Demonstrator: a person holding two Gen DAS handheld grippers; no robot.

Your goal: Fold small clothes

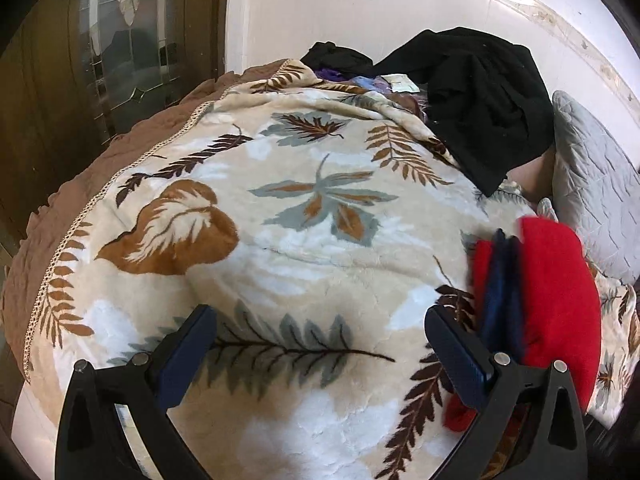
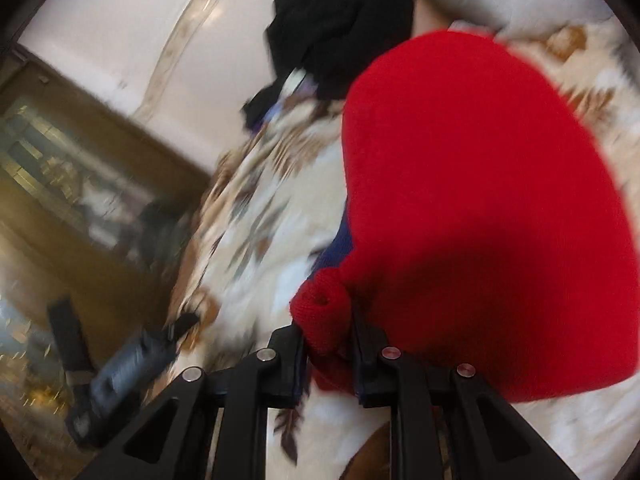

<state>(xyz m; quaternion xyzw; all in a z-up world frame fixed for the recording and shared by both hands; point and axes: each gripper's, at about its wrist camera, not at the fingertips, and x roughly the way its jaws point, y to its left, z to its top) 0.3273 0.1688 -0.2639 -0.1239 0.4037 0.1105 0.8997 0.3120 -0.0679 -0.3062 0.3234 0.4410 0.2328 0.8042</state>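
Left gripper spread wide, empty | right gripper clamping red garment

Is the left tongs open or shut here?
Open. In the left wrist view the left tongs have their fingers spread wide over the leaf-print blanket, with nothing between them.

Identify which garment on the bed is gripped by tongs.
The red knit garment: the right tongs pinch its rolled edge. The black garment lies untouched by the wall.

White wall, dark wooden cabinet with leaded glass, leaf-patterned blanket over bed
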